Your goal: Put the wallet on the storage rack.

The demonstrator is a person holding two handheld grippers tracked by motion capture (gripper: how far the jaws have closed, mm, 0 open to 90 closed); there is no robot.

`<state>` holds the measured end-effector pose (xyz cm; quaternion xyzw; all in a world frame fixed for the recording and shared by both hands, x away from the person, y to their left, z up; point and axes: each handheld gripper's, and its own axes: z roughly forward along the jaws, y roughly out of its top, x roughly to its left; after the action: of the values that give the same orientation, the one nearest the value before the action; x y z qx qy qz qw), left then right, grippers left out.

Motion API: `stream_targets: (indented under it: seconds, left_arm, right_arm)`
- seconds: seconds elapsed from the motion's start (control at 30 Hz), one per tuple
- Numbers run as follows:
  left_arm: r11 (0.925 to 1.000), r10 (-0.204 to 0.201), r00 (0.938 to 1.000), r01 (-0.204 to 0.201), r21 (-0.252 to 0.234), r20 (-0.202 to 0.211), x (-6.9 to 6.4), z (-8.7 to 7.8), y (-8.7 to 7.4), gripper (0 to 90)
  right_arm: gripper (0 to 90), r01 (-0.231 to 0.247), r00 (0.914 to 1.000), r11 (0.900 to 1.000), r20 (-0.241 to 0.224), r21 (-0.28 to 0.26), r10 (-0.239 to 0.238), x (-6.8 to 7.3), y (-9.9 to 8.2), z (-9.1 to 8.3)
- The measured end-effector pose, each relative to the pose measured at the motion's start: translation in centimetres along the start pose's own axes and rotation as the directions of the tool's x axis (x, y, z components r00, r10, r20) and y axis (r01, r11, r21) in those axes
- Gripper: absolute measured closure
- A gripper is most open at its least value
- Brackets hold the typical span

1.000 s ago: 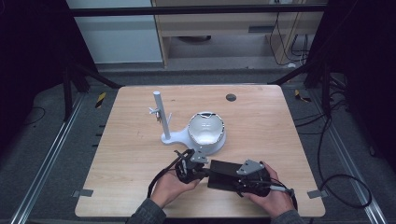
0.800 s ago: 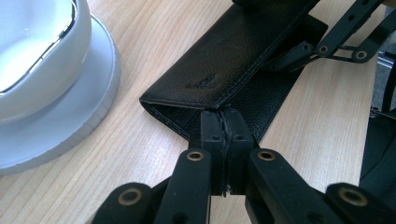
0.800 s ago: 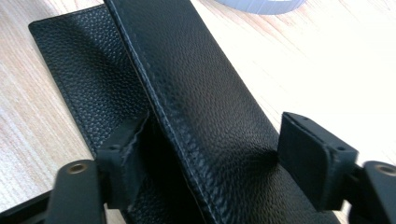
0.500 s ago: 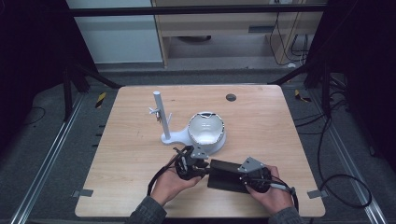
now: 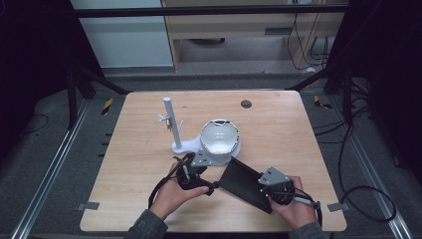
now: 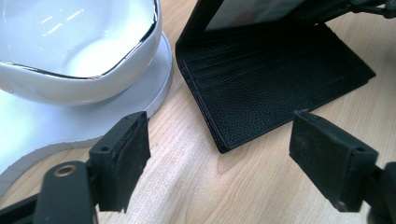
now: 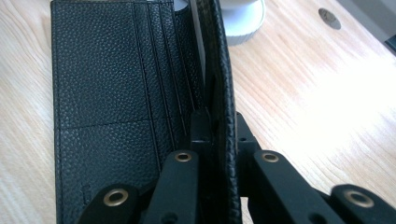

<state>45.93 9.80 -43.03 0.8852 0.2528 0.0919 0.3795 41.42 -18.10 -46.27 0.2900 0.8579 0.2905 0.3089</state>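
Black leather wallet [image 5: 245, 183] lying open near the table's [image 5: 308, 149] front edge, one half flat on the wood with card slots up, the other flap raised on edge. Long axis running diagonally from beside the white bowl [image 5: 219, 141] on its stand base toward the right hand. Right gripper [image 7: 215, 128] clamped tight on that raised flap, jaws just closed down onto the leather, pinching it upright. Left gripper [image 6: 219, 163] just opened, jaws wide and holding nothing, bare wood between them, the wallet's near corner lying just ahead and slightly right of the gap. Bowl rim close on the other side of the left gripper. White post [image 5: 171, 122] with small pegs farther back, well apart. Wallet now carried by the right gripper alone; probably a short push forward for the left to reach the flat half.
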Motion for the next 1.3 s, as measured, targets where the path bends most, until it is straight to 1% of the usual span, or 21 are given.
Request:
stream_targets:
  seconds: [0.03, 0.07, 0.1, 0.13, 0.2, 0.23, 0.33, 0.37, 0.43, 0.5, 0.53, 0.57, 0.67, 0.7, 0.77, 0.9, 0.97, 1.0, 1.03, 1.17, 1.3]
  left_arm:
    - [0.9997, -0.02, 0.9997, 0.02, -0.012, 0.014, 0.3, -0.1, -0.1, 17.6]
    - [0.9997, -0.02, 0.9997, 0.02, -0.012, 0.014, 0.3, -0.1, -0.1, 17.4]
    - [0.9996, -0.028, 0.9994, 0.028, -0.011, 0.022, 0.5, -0.2, -0.1, 17.3]
    - [0.9996, -0.028, 0.9994, 0.028, -0.011, 0.022, 0.5, -0.2, -0.1, 17.1]
    - [0.9993, -0.034, 0.9991, 0.034, -0.014, 0.026, 0.6, -0.3, -0.1, 17.1]
    - [0.9995, -0.028, 0.9989, 0.028, -0.011, 0.037, 0.6, -0.4, -0.1, 17.1]
    - [0.9999, -0.016, 0.9989, 0.016, 0.004, 0.043, 0.5, -0.3, -0.1, 15.1]
    - [1.0, -0.002, 0.999, 0.002, 0.006, 0.045, 0.5, -0.3, 0.0, 14.6]
    - [1.0, 0.001, 0.999, -0.001, 0.002, 0.045, 0.4, -0.3, 0.1, 14.6]
    - [1.0, 0.0, 0.9984, 0.0, -0.006, 0.056, 0.4, -0.2, 0.2, 13.8]
    - [1.0, 0.0, 0.9984, 0.0, -0.006, 0.056, 0.4, -0.2, 0.2, 13.6]
    - [1.0, 0.007, 0.9981, -0.007, -0.004, 0.062, 0.4, 0.0, 0.2, 13.6]
    - [0.9999, 0.012, 0.9977, -0.012, -0.005, 0.067, 0.4, 0.2, 0.3, 13.6]
    - [0.9998, 0.019, 0.9971, -0.018, -0.005, 0.074, 0.5, 0.4, 0.4, 13.6]
    - [0.9997, 0.022, 0.9969, -0.022, -0.005, 0.075, 0.5, 0.6, 0.5, 13.6]
    - [0.9997, 0.024, 0.9962, -0.023, -0.006, 0.084, 0.6, 0.9, 0.8, 13.6]
    - [0.9999, 0.012, 0.9947, -0.011, -0.011, 0.102, 0.8, 1.2, 1.0, 13.7]
    - [0.9999, 0.013, 0.9942, -0.012, -0.01, 0.107, 0.8, 1.2, 1.1, 13.7]
    - [0.9998, -0.001, 0.9935, 0.003, -0.017, 0.114, 1.0, 1.5, 1.2, 14.0]
    - [0.9993, -0.034, 0.9927, 0.035, -0.014, 0.116, 1.4, 2.0, 1.3, 17.9]
    - [0.9995, -0.031, 0.9892, 0.031, 0.0, 0.144, 1.7, 2.3, 1.5, 21.1]
  right_arm:
    - [84.5, -0.011, 0.9999, 0.9996, -0.009, -0.026, 0.011, -0.1, 0.0, -0.3]
    - [84.5, -0.011, 0.9999, 0.9996, -0.009, -0.026, 0.011, -0.1, 0.0, -0.3]
    - [84.5, -0.019, 0.9997, 0.9984, -0.018, -0.053, 0.018, -0.2, 0.1, -0.8]
    - [84.5, -0.019, 0.9997, 0.9984, -0.018, -0.053, 0.018, -0.2, 0.1, -0.8]
    - [84.5, -0.033, 0.9991, 0.9956, -0.029, -0.088, 0.031, -0.3, 0.3, -1.2]
    - [84.5, -0.045, 0.9985, 0.9935, -0.035, -0.105, 0.041, -0.4, 0.3, -1.4]
    - [84.5, -0.053, 0.9981, 0.9913, -0.038, -0.121, 0.048, -0.5, 0.5, -1.7]
    - [84.5, -0.056, 0.998, 0.9884, -0.037, -0.141, 0.051, -0.5, 0.7, -2.0]
    - [84.5, -0.056, 0.998, 0.9875, -0.035, -0.147, 0.052, -0.5, 0.8, -2.2]
    - [84.5, -0.063, 0.9977, 0.9827, -0.035, -0.174, 0.058, -0.5, 1.0, -2.5]
    - [84.5, -0.063, 0.9977, 0.9827, -0.035, -0.174, 0.058, -0.5, 1.0, -2.5]
    - [84.5, -0.066, 0.9973, 0.9794, -0.043, -0.191, 0.059, -0.5, 1.1, -2.7]
    - [84.5, -0.061, 0.9975, 0.978, -0.046, -0.199, 0.053, -0.5, 1.2, -2.7]
    - [84.4, -0.064, 0.9973, 0.9761, -0.05, -0.208, 0.055, -0.5, 1.3, -2.7]
    - [84.5, -0.065, 0.9971, 0.9745, -0.053, -0.215, 0.054, -0.5, 1.3, -2.8]
    - [84.5, -0.065, 0.9968, 0.9701, -0.061, -0.234, 0.052, -0.5, 1.6, -3.0]
    - [84.4, -0.069, 0.9962, 0.9674, -0.068, -0.244, 0.054, -0.5, 1.7, -3.1]
    - [84.4, -0.069, 0.9962, 0.9674, -0.068, -0.244, 0.054, -0.5, 1.7, -3.1]
    - [84.4, -0.068, 0.9963, 0.9672, -0.068, -0.245, 0.053, -0.5, 1.7, -3.2]
    - [84.4, -0.064, 0.9963, 0.9632, -0.072, -0.261, 0.047, -0.4, 1.7, -3.2]
    - [84.4, -0.069, 0.9959, 0.9604, -0.076, -0.27, 0.05, -0.4, 1.8, -3.2]
